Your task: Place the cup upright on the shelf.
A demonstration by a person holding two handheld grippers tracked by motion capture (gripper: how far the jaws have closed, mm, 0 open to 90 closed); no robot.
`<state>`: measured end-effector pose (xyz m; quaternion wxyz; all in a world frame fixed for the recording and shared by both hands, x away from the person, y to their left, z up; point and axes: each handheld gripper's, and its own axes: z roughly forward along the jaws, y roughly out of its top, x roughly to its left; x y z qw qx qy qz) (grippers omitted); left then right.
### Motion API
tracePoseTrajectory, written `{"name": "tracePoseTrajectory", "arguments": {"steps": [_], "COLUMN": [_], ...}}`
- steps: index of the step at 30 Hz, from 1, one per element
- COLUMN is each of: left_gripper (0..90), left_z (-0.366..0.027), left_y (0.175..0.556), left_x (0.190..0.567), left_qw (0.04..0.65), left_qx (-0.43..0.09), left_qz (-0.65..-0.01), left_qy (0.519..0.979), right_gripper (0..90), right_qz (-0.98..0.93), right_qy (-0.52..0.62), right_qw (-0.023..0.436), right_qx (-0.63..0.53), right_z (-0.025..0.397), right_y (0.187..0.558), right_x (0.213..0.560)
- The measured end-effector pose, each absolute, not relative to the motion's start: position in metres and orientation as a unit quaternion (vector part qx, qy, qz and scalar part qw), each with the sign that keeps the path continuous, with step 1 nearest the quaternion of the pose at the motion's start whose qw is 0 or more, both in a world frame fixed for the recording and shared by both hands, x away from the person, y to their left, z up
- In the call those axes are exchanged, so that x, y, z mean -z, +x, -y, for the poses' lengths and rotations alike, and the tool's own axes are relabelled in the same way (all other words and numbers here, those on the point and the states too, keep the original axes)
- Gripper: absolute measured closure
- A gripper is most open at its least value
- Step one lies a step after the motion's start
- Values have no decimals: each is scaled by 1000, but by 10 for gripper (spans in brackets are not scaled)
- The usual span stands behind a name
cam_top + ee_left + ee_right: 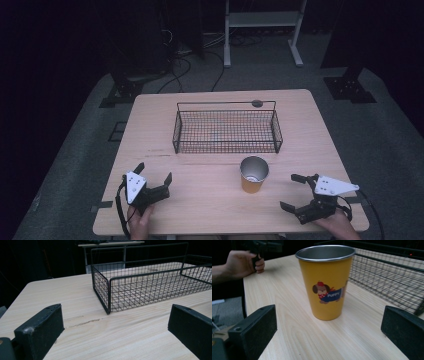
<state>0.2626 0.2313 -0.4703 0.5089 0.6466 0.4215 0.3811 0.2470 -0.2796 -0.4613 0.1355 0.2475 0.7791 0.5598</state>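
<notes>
jaws of both grippers gape wide, holding nothing; yellow cup [325, 282] stands upright before right gripper [294, 191].

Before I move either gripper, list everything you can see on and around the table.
Yellow metal cup with a cartoon dog print: one, yellow with a silver rim, upright on the table in front of the basket, apart from it, nearer the right gripper.
Black wire mesh basket: one, black, rectangular, at the table's far middle, nothing visible inside.
Light wooden table: one, pale wood.
White metal rack frame: one, white, on the floor beyond the table.
Black cables: several, on the floor behind the table.
Left gripper: one, black, jaws open, near left edge.
Right gripper: one, black, jaws open, facing the cup.
</notes>
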Motion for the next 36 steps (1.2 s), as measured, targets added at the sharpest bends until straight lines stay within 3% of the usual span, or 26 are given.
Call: {"name": "tracePoseTrajectory", "arguments": {"steps": [36], "left_gripper": [0], "left_z": [-231], "left_y": [261], "left_x": [470], "left_qw": [510], "left_qx": [-385], "left_qz": [-421], "left_qy": [644], "right_gripper": [0], "right_qz": [-802], "right_qy": [244], "right_qw": [128], "right_qx": [-530], "right_z": [241], "right_y": [276], "right_x": [439]}}
